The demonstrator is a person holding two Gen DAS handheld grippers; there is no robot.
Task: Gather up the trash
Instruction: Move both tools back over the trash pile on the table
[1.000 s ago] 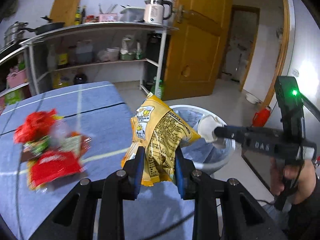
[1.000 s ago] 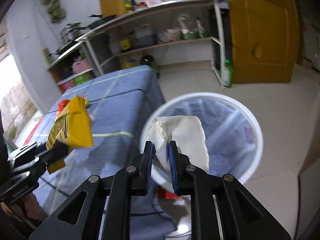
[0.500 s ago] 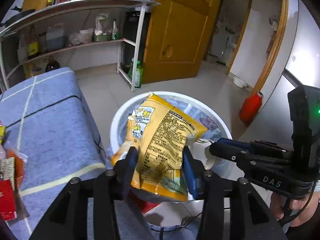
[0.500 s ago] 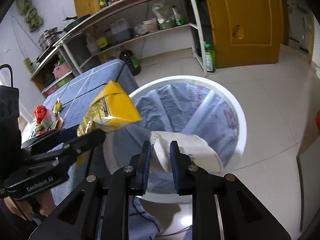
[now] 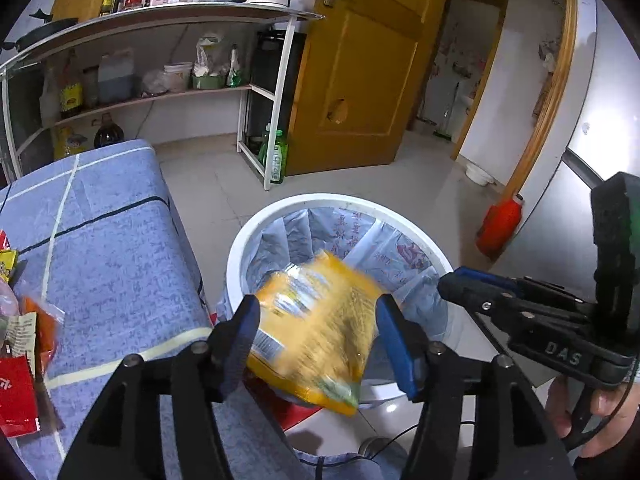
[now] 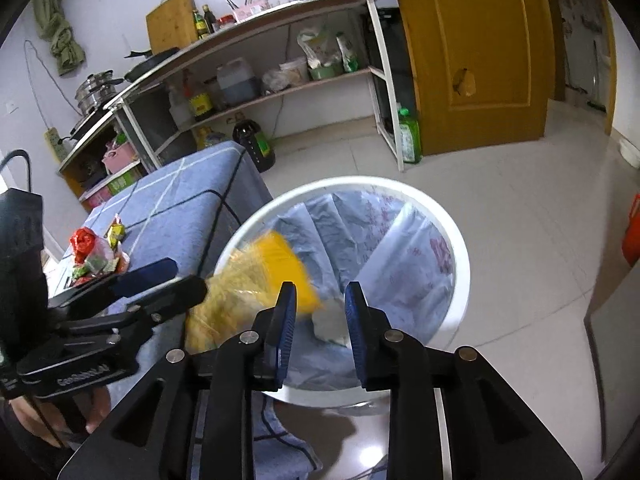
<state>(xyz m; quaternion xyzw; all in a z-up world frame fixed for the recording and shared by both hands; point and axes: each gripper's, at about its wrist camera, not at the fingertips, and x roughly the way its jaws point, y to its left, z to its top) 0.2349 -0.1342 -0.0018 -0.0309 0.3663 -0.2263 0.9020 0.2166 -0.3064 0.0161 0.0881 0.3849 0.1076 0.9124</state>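
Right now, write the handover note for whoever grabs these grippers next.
Left gripper: open, jaws spread wide; the yellow snack bag sits blurred between them, over the near rim of the white bin.
Right gripper: open over the bin, holding nothing; the white paper wad lies in the liner below it.
Done: the wad is binned, and the bag looks released.
Left: red and other wrappers lie on the blue-covered table; collect them.
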